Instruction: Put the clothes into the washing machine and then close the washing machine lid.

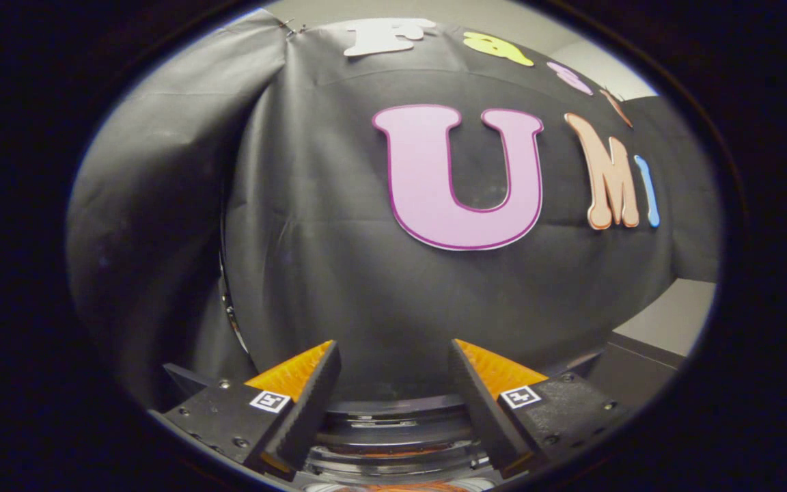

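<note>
Washing machine (393, 437) rim below, tongs (393, 355) spread, empty, level.

The booth's wall cloth (339, 273) is seen in black, creased and matte. Beyond it, a pale grey wall (667, 318) is shown. Black-and-white square markers (270, 401) are borne on the gripper (393, 355), whose fingers are spread apart over a dark ringed rim (393, 410).
</note>
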Demonstrator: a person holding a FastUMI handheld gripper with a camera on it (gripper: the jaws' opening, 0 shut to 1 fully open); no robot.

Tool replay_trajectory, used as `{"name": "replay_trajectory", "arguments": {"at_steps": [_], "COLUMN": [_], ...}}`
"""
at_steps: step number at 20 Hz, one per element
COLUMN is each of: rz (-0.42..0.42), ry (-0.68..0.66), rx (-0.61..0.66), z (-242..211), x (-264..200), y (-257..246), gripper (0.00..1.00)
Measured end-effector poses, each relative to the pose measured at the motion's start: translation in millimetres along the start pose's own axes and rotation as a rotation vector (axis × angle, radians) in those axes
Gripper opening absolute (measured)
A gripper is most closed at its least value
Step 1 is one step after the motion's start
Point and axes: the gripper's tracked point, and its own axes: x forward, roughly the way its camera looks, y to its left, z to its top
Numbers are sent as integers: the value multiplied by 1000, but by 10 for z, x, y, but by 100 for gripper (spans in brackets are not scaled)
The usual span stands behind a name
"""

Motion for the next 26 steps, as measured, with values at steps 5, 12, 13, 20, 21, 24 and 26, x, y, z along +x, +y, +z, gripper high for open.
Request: {"name": "replay_trajectory", "arguments": {"at_steps": [5,12,13,20,21,24,26], "rz": [7,2,7,18,24,35,31], "ry": [-7,51,59,94,101,112,132], "rx": [-4,-16,-15,-22,-19,-14,-15], "z": [6,-122,-140,-255,-266,-321,-391], "x": [-229,-645,-692,-912,-931,-1004,-1010], "y": [-31,-53,-40,-26,-26,-45,-86], "gripper": [96,96,96,96,96,96,97]}}
